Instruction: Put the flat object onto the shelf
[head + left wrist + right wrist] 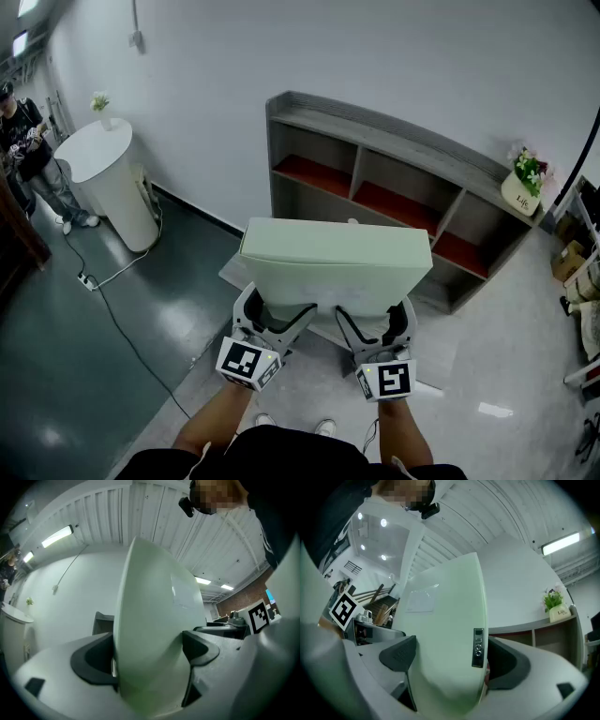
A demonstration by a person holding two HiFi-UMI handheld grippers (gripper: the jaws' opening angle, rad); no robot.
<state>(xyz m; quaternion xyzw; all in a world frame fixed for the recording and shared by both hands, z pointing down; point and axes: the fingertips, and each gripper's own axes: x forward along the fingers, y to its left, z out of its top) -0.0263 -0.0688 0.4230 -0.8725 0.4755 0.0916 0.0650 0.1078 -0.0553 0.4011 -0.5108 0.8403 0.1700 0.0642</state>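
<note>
A flat, pale green box (pixel 336 264) is held up in the air in front of me, long side across. My left gripper (pixel 274 323) is shut on its near left edge and my right gripper (pixel 375 328) on its near right edge. In the left gripper view the pale green box (pixel 150 634) fills the gap between both dark pads. The right gripper view shows the same box (pixel 445 639) clamped, a small dark label on its edge. The grey shelf (pixel 375 127) with red-floored compartments stands against the white wall just beyond the box; its lower middle is hidden.
A potted plant (pixel 525 183) sits on the shelf's right end. A white round pedestal (pixel 111 178) with a flower stands at the left, and a cable (pixel 112 309) runs over the dark floor. A person stands at far left. Boxes lie at the right edge.
</note>
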